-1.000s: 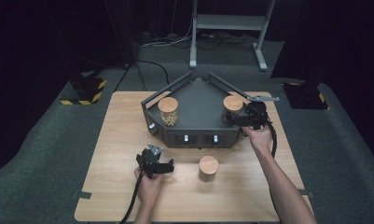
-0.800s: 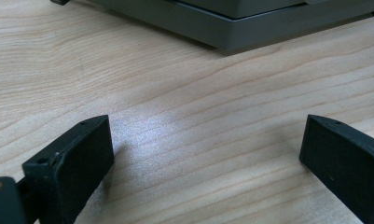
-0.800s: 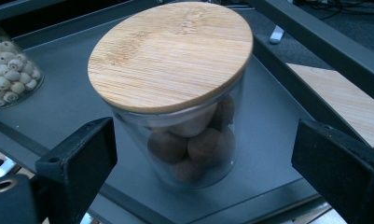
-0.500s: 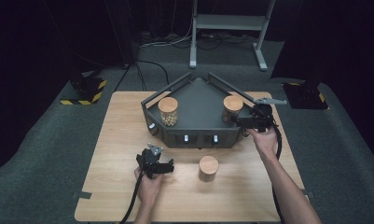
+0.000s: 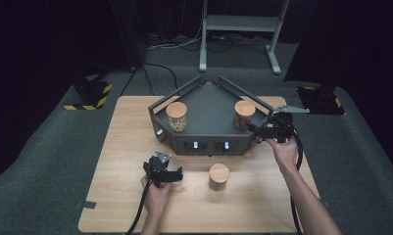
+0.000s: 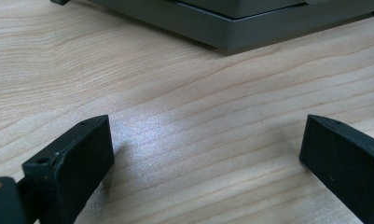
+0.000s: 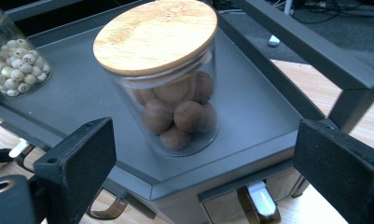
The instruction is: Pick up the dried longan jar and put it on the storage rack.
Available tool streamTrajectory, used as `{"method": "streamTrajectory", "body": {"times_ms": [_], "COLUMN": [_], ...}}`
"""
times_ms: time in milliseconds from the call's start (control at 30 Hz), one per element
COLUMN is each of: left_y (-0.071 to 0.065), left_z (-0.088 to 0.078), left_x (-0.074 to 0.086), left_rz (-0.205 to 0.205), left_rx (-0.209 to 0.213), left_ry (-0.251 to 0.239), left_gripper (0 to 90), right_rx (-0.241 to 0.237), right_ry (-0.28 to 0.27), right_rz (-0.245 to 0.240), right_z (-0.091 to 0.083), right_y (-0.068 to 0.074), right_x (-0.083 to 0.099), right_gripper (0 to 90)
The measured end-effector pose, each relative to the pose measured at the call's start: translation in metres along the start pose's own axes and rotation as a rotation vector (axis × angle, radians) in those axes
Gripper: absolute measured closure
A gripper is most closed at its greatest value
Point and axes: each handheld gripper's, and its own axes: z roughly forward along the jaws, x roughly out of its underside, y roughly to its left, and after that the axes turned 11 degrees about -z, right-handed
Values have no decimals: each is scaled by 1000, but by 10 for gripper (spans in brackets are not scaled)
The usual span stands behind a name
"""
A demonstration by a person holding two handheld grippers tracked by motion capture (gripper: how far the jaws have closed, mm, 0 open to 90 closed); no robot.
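Observation:
A dark grey tray [image 5: 208, 105] with raised rails stands at the back of the wooden table [image 5: 125, 147]. On it are a jar of pale beads [image 5: 177, 116] at the left and a wooden-lidded jar of brown balls [image 5: 244, 114] at the right. A third lidded jar [image 5: 219, 176] stands on the table in front of the tray. My right gripper [image 5: 255, 129] is open at the tray's right corner; in the right gripper view [image 7: 208, 158] the brown-ball jar [image 7: 170, 93] stands beyond the jaws, untouched. My left gripper [image 5: 178, 175] rests open on the table, with bare wood between its jaws [image 6: 208, 149].
The tray's front edge [image 6: 250, 28] lies just beyond the left gripper. Small latches [image 7: 261, 198] show on the tray's front wall. The bead jar [image 7: 12, 60] sits at the tray's far side. Dark carpet, a metal stand [image 5: 238, 29] and cables surround the table.
My right gripper has drawn back a little to the right, away from the brown-ball jar. The left gripper and all jars stay put.

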Motion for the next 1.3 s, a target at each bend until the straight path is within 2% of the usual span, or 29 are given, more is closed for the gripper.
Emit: {"method": "streamTrajectory", "body": {"times_ms": [467,1300], "left_y": [0,0], "left_z": [0,0], "left_x": [0,0], "left_rz": [0,0], "left_rx": [0,0], "left_ry": [0,0], "left_gripper": [28,28], "right_rx": [7,26], "right_ry": [-29,-33], "right_rz": [6,-6], "right_z": [-16,-30], "right_y": [-7,-5], "right_x": [20,49], "right_gripper": [58,61]}}
